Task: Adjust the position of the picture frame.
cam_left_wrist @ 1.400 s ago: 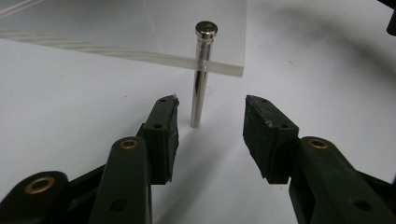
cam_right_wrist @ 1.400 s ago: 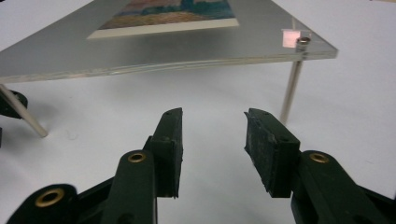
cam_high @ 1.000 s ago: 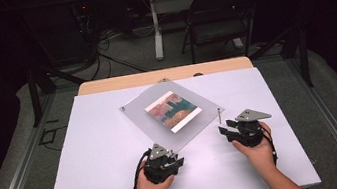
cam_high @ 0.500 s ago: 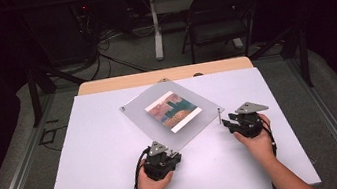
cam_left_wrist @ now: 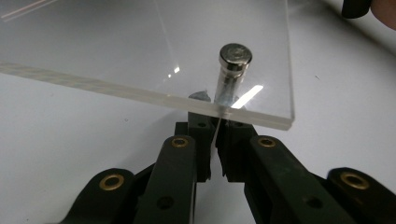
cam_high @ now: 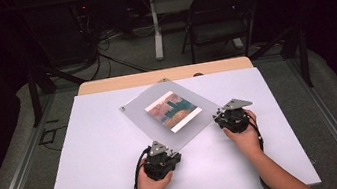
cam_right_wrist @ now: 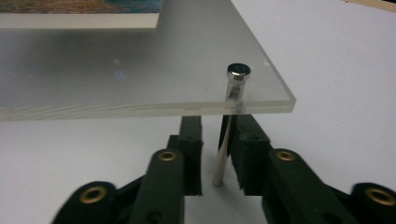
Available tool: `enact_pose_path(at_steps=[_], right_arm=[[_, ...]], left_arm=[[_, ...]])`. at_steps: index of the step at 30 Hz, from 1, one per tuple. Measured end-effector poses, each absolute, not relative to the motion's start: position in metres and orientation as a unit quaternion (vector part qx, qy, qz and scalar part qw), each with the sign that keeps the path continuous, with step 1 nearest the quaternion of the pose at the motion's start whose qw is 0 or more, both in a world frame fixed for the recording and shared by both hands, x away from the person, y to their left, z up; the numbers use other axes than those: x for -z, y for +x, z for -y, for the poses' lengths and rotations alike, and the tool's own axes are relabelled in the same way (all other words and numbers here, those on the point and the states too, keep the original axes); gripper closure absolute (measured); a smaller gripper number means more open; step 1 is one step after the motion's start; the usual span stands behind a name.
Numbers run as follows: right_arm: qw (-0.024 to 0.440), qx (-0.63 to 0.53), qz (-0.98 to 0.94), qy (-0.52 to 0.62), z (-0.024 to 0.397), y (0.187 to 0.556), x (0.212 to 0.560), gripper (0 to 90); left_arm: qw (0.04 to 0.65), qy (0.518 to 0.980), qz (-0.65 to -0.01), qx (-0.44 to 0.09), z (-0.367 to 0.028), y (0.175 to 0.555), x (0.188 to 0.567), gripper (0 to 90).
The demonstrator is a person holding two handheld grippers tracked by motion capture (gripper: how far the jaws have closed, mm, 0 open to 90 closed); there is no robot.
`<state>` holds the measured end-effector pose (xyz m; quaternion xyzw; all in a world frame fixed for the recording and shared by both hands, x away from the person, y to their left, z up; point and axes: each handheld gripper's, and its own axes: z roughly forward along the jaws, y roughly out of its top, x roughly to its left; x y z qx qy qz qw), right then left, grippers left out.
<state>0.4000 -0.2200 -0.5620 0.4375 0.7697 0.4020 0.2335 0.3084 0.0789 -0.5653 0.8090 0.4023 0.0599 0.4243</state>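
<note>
A clear acrylic panel (cam_high: pixel 141 111) holding a colourful picture (cam_high: pixel 174 110) stands on short metal posts on the white table (cam_high: pixel 100 155). My left gripper (cam_high: pixel 164 148) is at the panel's near corner. In the left gripper view, its jaws (cam_left_wrist: pixel 217 135) have just been closing and are shut on the leg of the corner post (cam_left_wrist: pixel 235 56) under the panel. My right gripper (cam_high: pixel 218 116) is at the panel's right corner. Its jaws (cam_right_wrist: pixel 217 128) have just been closing around that corner's post (cam_right_wrist: pixel 225 140). The right pad is against the post, and a gap remains at the left pad.
The table's front edge runs just behind my hands. A wooden strip (cam_high: pixel 163 75) borders the table's far side. Beyond it stand a dark chair (cam_high: pixel 219 21) and floor cables (cam_high: pixel 115 57). The other hand's gripper (cam_left_wrist: pixel 357 7) shows at the top right of the left gripper view.
My right hand has moved away from me and a little left, up to the panel's right corner. The left hand has stayed at the near corner.
</note>
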Motion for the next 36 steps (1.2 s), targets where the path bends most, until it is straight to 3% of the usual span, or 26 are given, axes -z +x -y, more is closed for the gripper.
enact_pose_path(at_steps=[3,9,26,36], right_arm=[[0.232,-0.401,-0.768,0.443,0.222,0.402,0.562,84.9],[0.213,-0.421,-0.762,0.444,0.225,0.402,0.559,85.5],[0.244,-0.442,-0.761,0.408,0.222,0.396,0.539,85.7],[0.228,-0.447,-0.765,0.405,0.219,0.379,0.536,85.7]], left_arm=[[0.425,0.809,-0.402,-0.056,-0.08,0.309,0.565,85.0],[0.431,0.807,-0.399,-0.05,-0.083,0.309,0.563,85.1],[0.447,0.801,-0.396,-0.042,-0.094,0.31,0.554,85.3],[0.453,0.798,-0.397,-0.041,-0.111,0.306,0.545,85.3]])
